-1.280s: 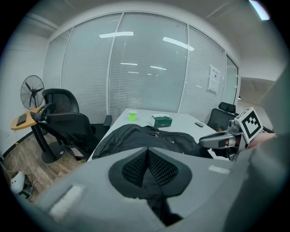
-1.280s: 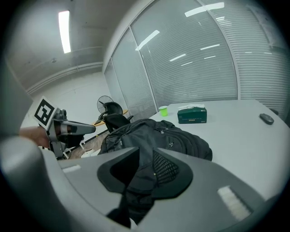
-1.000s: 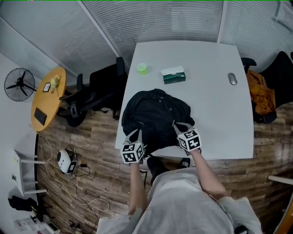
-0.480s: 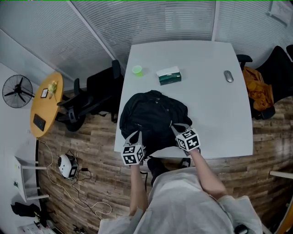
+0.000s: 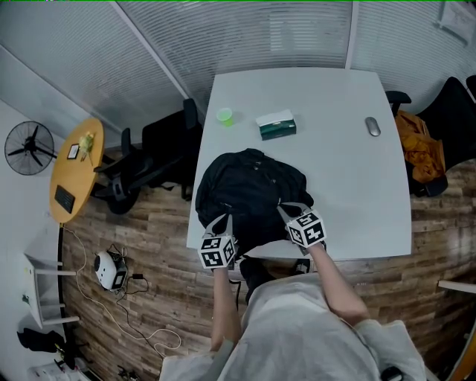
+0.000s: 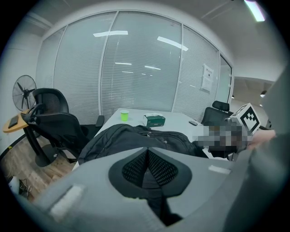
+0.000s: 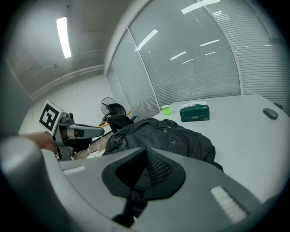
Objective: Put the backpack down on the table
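Backpack (image 5: 251, 190) lies on the table (image 5: 357, 186), its near edge pinched in the closed left tool (image 5: 222, 221) and right tool (image 5: 286, 210).

Black backpack (image 5: 253, 186) on a white desk (image 5: 349, 178) — bright green cup (image 5: 224, 116), dark green box (image 5: 277, 126), brown plank floor (image 5: 149, 245).

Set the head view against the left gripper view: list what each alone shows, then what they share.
Head view only: the white object on the floor and the orange bundle right of the table.
Left gripper view only: the ceiling light.
Both: the backpack, the table, green cup, green box, fan and right tool.
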The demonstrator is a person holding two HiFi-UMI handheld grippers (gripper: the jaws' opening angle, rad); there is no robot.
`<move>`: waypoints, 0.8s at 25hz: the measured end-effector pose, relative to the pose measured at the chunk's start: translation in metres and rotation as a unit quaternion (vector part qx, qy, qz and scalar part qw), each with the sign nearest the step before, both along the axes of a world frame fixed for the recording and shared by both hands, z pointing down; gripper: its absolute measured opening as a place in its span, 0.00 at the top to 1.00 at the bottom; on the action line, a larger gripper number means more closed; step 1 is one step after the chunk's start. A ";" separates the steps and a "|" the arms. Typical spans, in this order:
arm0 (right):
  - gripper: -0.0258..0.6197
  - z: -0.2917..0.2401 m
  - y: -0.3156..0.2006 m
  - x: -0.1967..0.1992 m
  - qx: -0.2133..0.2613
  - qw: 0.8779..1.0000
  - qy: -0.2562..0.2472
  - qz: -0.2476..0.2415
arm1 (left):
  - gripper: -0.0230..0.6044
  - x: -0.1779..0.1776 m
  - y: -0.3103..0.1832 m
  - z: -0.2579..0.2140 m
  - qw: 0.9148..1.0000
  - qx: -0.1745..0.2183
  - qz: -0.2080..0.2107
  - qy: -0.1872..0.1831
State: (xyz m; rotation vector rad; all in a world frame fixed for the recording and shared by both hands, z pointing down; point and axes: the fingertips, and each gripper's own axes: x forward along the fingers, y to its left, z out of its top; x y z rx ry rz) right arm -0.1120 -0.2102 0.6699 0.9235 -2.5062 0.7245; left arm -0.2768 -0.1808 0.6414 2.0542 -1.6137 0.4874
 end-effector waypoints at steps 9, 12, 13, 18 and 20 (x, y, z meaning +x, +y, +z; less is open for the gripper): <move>0.96 -0.001 0.002 -0.001 0.003 1.000 0.002 -0.006 | 0.96 0.003 0.004 0.009 1.000 -0.014 0.006 0.005; 0.96 -0.002 0.003 -0.002 0.010 1.000 0.005 -0.007 | 0.96 0.002 0.006 0.009 1.000 -0.015 0.006 0.005; 0.96 -0.003 0.003 -0.002 0.014 1.000 0.007 -0.007 | 0.96 0.001 0.007 0.009 1.000 -0.015 0.006 0.006; 0.96 -0.002 0.007 -0.002 0.015 1.000 0.015 -0.011 | 0.96 0.001 0.012 0.011 1.000 -0.017 0.004 0.008; 0.96 -0.001 0.008 -0.003 0.015 1.000 0.018 -0.015 | 0.96 0.002 0.013 0.012 1.000 -0.016 0.003 0.010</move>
